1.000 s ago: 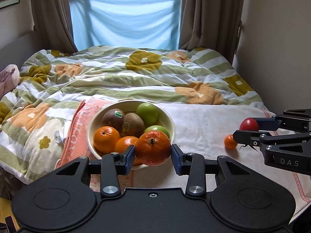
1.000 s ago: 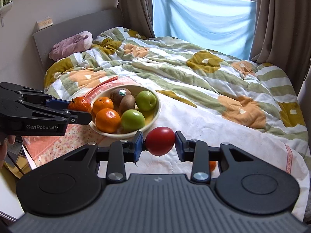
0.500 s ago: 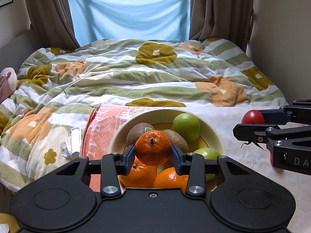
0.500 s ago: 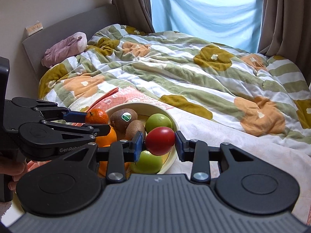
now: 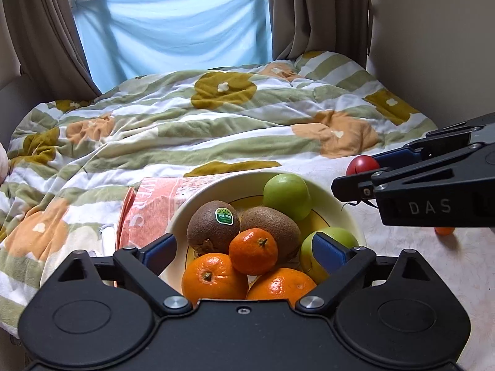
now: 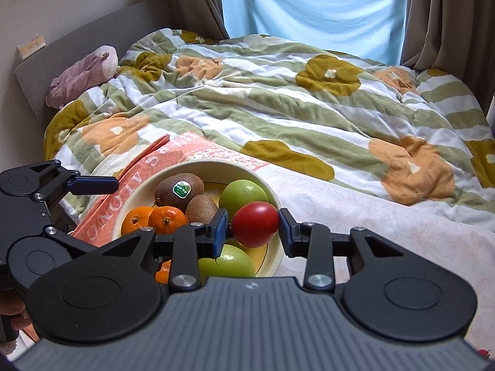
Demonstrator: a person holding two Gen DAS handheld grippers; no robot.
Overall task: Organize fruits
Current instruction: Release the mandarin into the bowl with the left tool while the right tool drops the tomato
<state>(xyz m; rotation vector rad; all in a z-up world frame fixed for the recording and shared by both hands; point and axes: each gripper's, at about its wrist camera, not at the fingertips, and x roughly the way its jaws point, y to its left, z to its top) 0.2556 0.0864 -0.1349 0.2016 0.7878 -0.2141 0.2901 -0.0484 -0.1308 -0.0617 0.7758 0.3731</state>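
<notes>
A cream bowl (image 5: pixel 198 204) on the bed holds kiwis, green apples and oranges. My left gripper (image 5: pixel 244 252) hovers over its near side, its jaws opening wide; the small mandarin (image 5: pixel 253 251) lies between them on the pile, touched by neither pad. In the right wrist view my right gripper (image 6: pixel 254 228) is shut on a red tomato (image 6: pixel 255 224) above the bowl's right rim (image 6: pixel 272 194). That tomato (image 5: pixel 361 165) also shows at the right of the left wrist view, pinched by the right gripper's fingers (image 5: pixel 399 154).
An orange printed cloth (image 5: pixel 151 207) lies under the bowl's left side. Another small orange fruit (image 5: pixel 444 231) rests on the white sheet at the right. A flowered duvet (image 5: pixel 216 117) covers the bed behind. A pink plush toy (image 6: pixel 83 75) lies by the headboard.
The left jaws have spread apart and let the mandarin go onto the pile in the bowl. The right gripper has carried the tomato leftward, over the bowl.
</notes>
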